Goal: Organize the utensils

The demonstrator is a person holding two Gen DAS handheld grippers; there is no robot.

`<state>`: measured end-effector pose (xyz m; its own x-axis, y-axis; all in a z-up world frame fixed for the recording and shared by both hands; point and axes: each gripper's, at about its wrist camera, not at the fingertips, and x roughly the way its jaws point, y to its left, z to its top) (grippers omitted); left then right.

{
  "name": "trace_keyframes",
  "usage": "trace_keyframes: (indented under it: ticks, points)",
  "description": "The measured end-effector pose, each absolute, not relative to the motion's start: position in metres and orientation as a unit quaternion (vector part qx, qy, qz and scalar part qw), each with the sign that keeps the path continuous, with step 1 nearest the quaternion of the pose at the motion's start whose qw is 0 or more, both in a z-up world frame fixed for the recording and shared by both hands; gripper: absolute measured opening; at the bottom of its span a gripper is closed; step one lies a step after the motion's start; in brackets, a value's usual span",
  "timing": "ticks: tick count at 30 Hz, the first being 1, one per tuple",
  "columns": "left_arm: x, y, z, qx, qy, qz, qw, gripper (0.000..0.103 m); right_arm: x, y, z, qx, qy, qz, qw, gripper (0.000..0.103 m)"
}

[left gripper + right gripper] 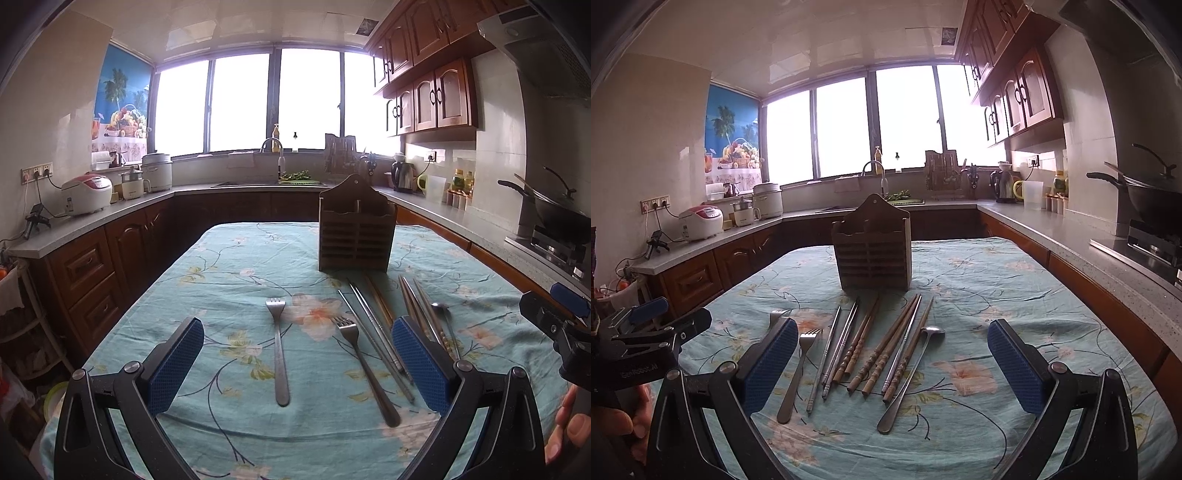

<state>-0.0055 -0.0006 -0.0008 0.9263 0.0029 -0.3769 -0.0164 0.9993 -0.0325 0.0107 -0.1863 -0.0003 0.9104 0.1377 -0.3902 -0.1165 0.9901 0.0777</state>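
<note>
Both tongs are wide open and hold nothing. The left tongs (297,363) hang over two forks, and the right tongs (892,363) hang over the chopsticks and the spoon (910,376). I think the job is just starting, because every utensil lies flat on the tabletop (1034,295) and none stands in the holder (873,251) behind them. Next, one pair of tongs needs to come down and pinch something thin. The left fork (279,350) and the right fork (364,365) are shiny, smooth metal. The metal chopsticks (831,354) look slippery. The wooden chopsticks (882,350) have bumpy ends. The holder is brown wood with slats. The cloth is soft and flowery.
</note>
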Motion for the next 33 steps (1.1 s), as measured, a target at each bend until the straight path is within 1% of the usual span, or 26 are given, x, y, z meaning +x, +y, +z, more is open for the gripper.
trace_keyframes:
  ticks: [33]
  points:
    - [-0.0019,0.0021,-0.0016,-0.018,0.198,-0.003,0.98,0.102,0.0116,-0.1927,0.0015,0.04,0.204,0.068,0.976,0.103]
